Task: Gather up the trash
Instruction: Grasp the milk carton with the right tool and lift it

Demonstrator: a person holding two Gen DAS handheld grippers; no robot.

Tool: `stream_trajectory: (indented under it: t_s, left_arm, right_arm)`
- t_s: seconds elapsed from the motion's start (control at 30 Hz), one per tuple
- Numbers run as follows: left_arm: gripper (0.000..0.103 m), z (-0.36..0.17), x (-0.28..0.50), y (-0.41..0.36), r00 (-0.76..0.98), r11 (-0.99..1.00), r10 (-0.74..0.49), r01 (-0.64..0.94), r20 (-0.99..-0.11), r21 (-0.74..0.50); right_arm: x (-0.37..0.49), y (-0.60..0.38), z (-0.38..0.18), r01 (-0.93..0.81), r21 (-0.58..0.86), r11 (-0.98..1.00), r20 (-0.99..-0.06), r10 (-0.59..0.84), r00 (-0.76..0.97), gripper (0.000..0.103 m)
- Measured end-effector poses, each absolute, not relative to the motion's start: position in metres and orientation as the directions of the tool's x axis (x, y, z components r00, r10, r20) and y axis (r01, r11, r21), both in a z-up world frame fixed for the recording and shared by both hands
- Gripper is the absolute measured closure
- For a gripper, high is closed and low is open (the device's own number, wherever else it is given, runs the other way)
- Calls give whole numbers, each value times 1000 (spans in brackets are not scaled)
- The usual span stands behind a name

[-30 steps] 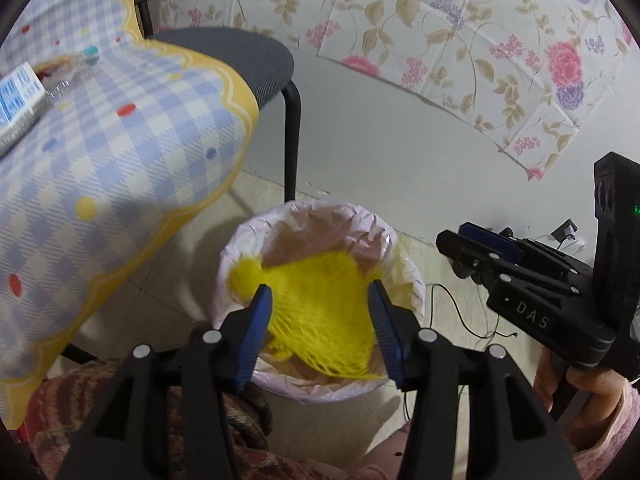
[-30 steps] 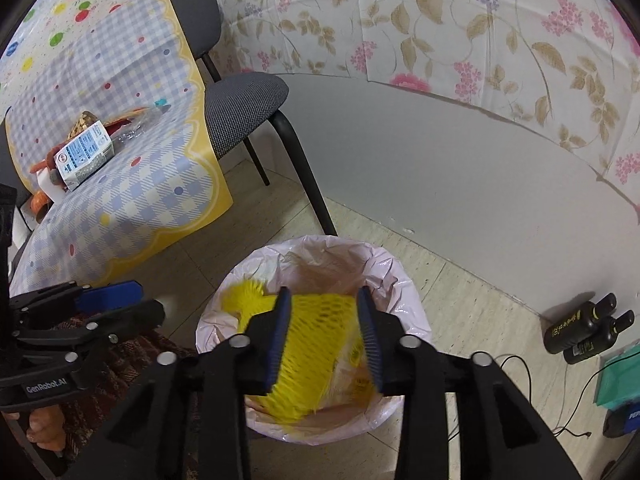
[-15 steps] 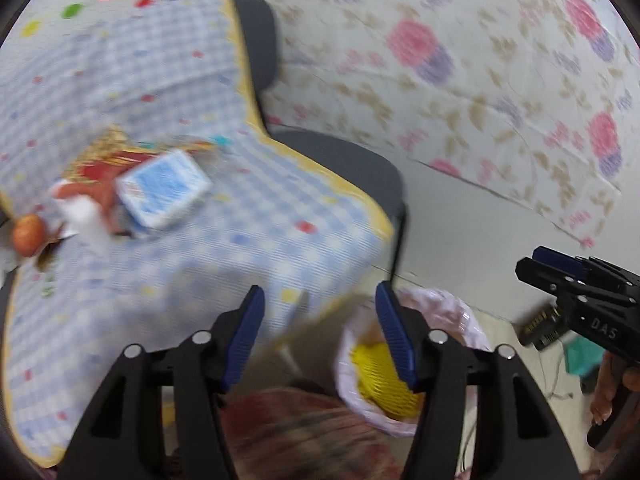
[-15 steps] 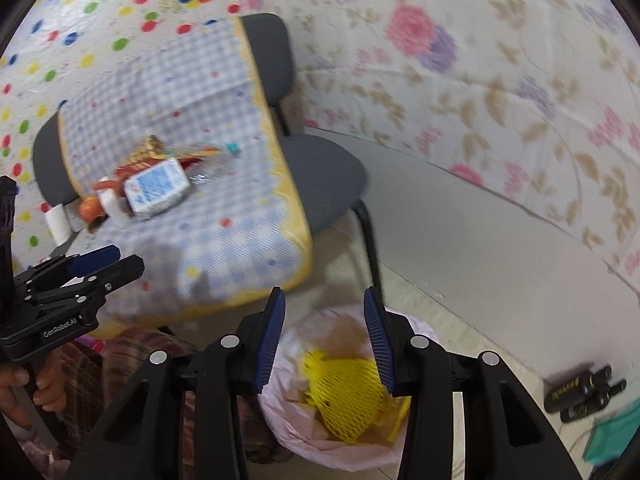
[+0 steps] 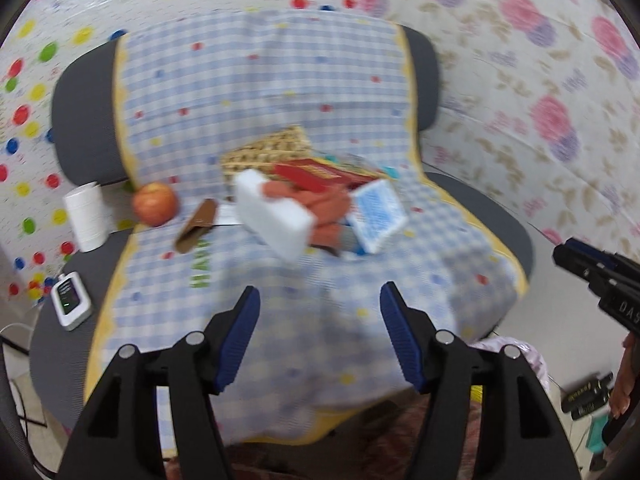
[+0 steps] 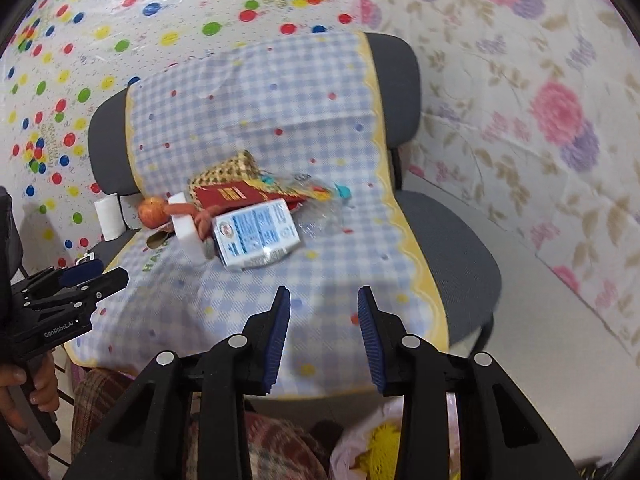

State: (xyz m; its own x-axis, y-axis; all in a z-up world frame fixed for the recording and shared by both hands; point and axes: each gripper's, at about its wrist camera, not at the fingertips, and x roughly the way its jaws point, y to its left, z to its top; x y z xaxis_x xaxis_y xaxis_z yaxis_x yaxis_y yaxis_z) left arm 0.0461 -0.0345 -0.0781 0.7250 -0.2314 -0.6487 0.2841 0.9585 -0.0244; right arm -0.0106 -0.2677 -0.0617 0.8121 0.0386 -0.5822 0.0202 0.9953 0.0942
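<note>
Both empty, the left gripper [image 5: 320,334] with jaws just opened wider and the right gripper [image 6: 323,334] just narrowed, aim at the trash pile [image 6: 244,216] mid-frame, seemingly for the next pick.

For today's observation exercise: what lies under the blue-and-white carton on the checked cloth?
The blue-and-white carton leans on the red packet and orange peel-like scraps, atop the checked cloth. Anything directly beneath it is hidden.
</note>
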Motion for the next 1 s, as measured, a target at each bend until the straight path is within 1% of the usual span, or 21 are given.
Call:
stream_trajectory:
  t_s: [0.17, 0.4, 0.43, 0.47, 0.57, 0.63, 0.7, 0.77, 0.8, 0.83, 1.0]
  left_arm:
    - [38, -78, 66, -5, 750, 979, -166, 204, -640, -14]
    - [38, -91, 92, 16, 748, 989, -112, 145, -654, -3]
    - [38, -93, 95, 18, 746, 990, -106, 139, -657, -2]
    - [38, -96, 98, 22, 747, 992, -96, 129, -658, 2]
    - [38, -103, 104, 31, 746, 995, -77, 104, -661, 2]
    - [38, -107, 108, 35, 740, 995, -74, 95, -668, -5]
    - [38, -112, 112, 38, 735, 996, -66, 87, -675, -3]
    - [38, -115, 117, 39, 730, 997, -64, 83, -680, -4]
    - [38, -116, 118, 40, 732, 997, -66, 82, -678, -8]
    - [38, -116, 119, 41, 733, 997, -66, 79, -677, -10]
    - [38, -120, 126, 44, 735, 997, -65, 68, -675, -22]
  right_arm:
    - [25, -252, -65, -21, 83, 996, -587, 67, 807, 66]
    - [66, -225, -89, -75, 84, 994, -620, 111, 776, 66]
    - [71, -220, -94, -82, 74, 994, -629, 110, 770, 63]
    - [75, -215, -99, -90, 67, 994, -637, 112, 763, 56]
    - [89, -197, -115, -113, 56, 992, -653, 122, 747, 48]
    - [98, -186, -122, -120, 35, 992, -661, 113, 742, 47]
    - [109, -174, -129, -109, 1, 994, -675, 81, 733, 43]
    - [121, -164, -136, -97, -26, 995, -682, 53, 729, 30]
    - [126, -160, -138, -87, -41, 995, -683, 36, 729, 28]
    - [131, -155, -141, -80, -68, 994, -683, 13, 731, 26]
    - [154, -136, -151, -22, -201, 979, -667, -121, 735, 26]
